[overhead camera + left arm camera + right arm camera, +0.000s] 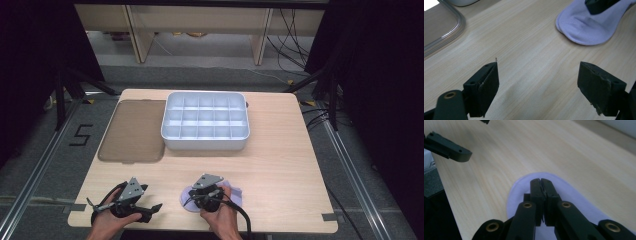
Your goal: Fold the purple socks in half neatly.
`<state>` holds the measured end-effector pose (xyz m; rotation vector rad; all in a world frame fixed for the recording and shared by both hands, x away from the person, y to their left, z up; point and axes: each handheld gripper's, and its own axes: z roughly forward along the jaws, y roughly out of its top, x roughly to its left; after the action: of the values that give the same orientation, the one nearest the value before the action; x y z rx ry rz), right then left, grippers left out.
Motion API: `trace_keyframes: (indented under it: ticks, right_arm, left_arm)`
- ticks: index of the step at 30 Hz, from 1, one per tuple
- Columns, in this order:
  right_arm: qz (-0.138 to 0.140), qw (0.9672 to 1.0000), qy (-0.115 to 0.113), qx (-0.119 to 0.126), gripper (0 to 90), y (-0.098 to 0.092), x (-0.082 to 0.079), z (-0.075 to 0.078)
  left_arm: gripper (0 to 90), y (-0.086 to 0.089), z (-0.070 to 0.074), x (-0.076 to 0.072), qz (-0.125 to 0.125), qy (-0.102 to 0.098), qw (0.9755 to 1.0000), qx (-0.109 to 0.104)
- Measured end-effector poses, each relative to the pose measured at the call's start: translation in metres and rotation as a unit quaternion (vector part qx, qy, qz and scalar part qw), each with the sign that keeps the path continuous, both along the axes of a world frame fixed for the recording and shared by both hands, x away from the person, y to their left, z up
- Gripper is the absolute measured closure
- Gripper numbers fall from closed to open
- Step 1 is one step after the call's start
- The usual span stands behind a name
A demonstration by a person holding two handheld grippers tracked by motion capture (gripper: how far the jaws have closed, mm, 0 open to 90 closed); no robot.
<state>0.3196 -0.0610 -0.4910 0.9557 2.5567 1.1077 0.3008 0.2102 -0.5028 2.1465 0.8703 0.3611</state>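
Observation:
A lavender sock (186,198) lies flat near the table's front edge, at the middle. My right gripper (196,199) is over it, jaws pressed shut, tips above the sock's rounded toe end (579,197); no fabric shows between the jaws (540,180). My left gripper (152,196) rests to the sock's left, pointing toward it, jaws wide open over bare wood (537,75). In the left gripper view, the sock (586,27) lies ahead at upper right with the other gripper's black jaw on it.
A white tray (205,142) with several empty compartments stands at the table's back middle. Its translucent brown lid (132,132) lies flat to the left of it, its corner (444,25) near my left gripper. Bare wood spans the right side.

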Motion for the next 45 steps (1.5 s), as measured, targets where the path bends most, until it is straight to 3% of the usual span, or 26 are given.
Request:
trace_keyframes:
  ticks: [1, 2, 3, 8, 9, 12, 15, 17, 18, 20, 22, 24, 28, 31, 33, 35, 36, 39, 40, 43, 45]
  right_arm:
    - [-0.008, 1.0, -0.003, 0.004, 89.8, -0.005, 0.0, 0.003]
    - [-0.002, 0.9999, -0.014, 0.001, 89.8, -0.011, 0.002, 0.006]
    - [-0.004, 0.9998, -0.018, -0.001, 89.8, -0.017, 0.003, 0.008]
    - [-0.031, 0.9993, -0.013, -0.013, 89.9, -0.053, -0.001, 0.012]
    - [-0.04, 0.999, -0.012, -0.019, 89.9, -0.06, -0.003, 0.013]
    - [-0.05, 0.9984, -0.013, -0.023, 89.9, -0.069, -0.005, 0.014]
    - [-0.061, 0.9978, -0.003, -0.027, 90.0, -0.083, -0.008, 0.012]
    - [-0.061, 0.9977, -0.009, -0.027, 90.0, -0.085, -0.008, 0.011]
    - [-0.065, 0.9976, -0.006, -0.023, 89.9, -0.089, -0.01, 0.012]
    - [-0.068, 0.9974, 0.001, -0.023, 89.3, -0.09, -0.011, 0.012]
    - [-0.063, 0.9977, -0.009, -0.024, 89.1, -0.091, -0.01, 0.012]
    - [-0.067, 0.9976, -0.006, -0.019, 88.5, -0.091, -0.012, 0.011]
    - [-0.057, 0.998, -0.013, -0.023, 88.0, -0.091, -0.011, 0.011]
    - [-0.055, 0.9982, -0.004, -0.023, 87.4, -0.088, -0.012, 0.011]
    - [-0.052, 0.9984, -0.001, -0.022, 87.1, -0.086, -0.013, 0.01]
    - [-0.049, 0.9985, -0.006, -0.022, 86.8, -0.085, -0.013, 0.01]
    - [-0.047, 0.9986, -0.006, -0.023, 86.7, -0.085, -0.012, 0.01]
    - [-0.048, 0.9986, -0.006, -0.02, 86.7, -0.084, -0.012, 0.008]
    - [-0.045, 0.9988, 0.0, -0.022, 86.7, -0.083, -0.013, 0.01]
    - [-0.037, 0.999, -0.005, -0.024, 86.7, -0.081, -0.012, 0.008]
    - [-0.03, 0.9992, -0.003, -0.025, 86.8, -0.078, -0.012, 0.007]
  left_arm:
    - [17.1, -0.001, 0.0, 0.0, 0.001, -0.001, 0.9999, -0.017]
    - [17.4, 0.001, 0.001, 0.002, -0.004, 0.0, 1.0, -0.008]
    - [18.0, 0.0, 0.001, 0.003, 0.0, 0.001, 0.9999, -0.017]
    - [26.5, -0.006, 0.001, 0.008, -0.015, 0.014, 0.9992, -0.034]
    - [28.1, -0.014, 0.001, 0.011, -0.017, 0.015, 0.9987, -0.046]
    - [33.2, -0.023, 0.002, 0.015, -0.03, 0.017, 0.9988, -0.036]
    - [38.5, -0.046, 0.0, 0.024, -0.052, 0.023, 0.9981, -0.025]
    - [39.2, -0.052, -0.001, 0.027, -0.058, 0.029, 0.9976, -0.024]
    - [42.0, -0.058, -0.002, 0.03, -0.066, 0.034, 0.9972, -0.012]
    - [44.5, -0.069, -0.005, 0.036, -0.078, 0.037, 0.9963, 0.0]
    - [45.8, -0.072, -0.006, 0.038, -0.081, 0.037, 0.996, 0.001]
    - [50.5, -0.077, -0.008, 0.038, -0.082, 0.032, 0.9961, 0.011]
    - [55.2, -0.082, -0.009, 0.038, -0.082, 0.026, 0.9962, 0.015]
    - [59.8, -0.086, -0.009, 0.038, -0.087, 0.029, 0.9956, 0.014]
    - [63.8, -0.086, -0.01, 0.038, -0.085, 0.031, 0.9958, 0.012]
    - [68.2, -0.084, -0.011, 0.038, -0.089, 0.042, 0.9951, -0.006]
    - [74.6, -0.084, -0.014, 0.038, -0.081, 0.051, 0.9949, -0.032]
    - [80.6, -0.083, -0.015, 0.038, -0.086, 0.05, 0.9943, -0.039]
    - [81.9, -0.082, -0.014, 0.039, -0.096, 0.047, 0.9938, -0.031]
    - [83.7, -0.081, -0.013, 0.039, -0.089, 0.056, 0.9935, -0.044]
    - [84.3, -0.079, -0.012, 0.039, -0.09, 0.055, 0.9937, -0.038]
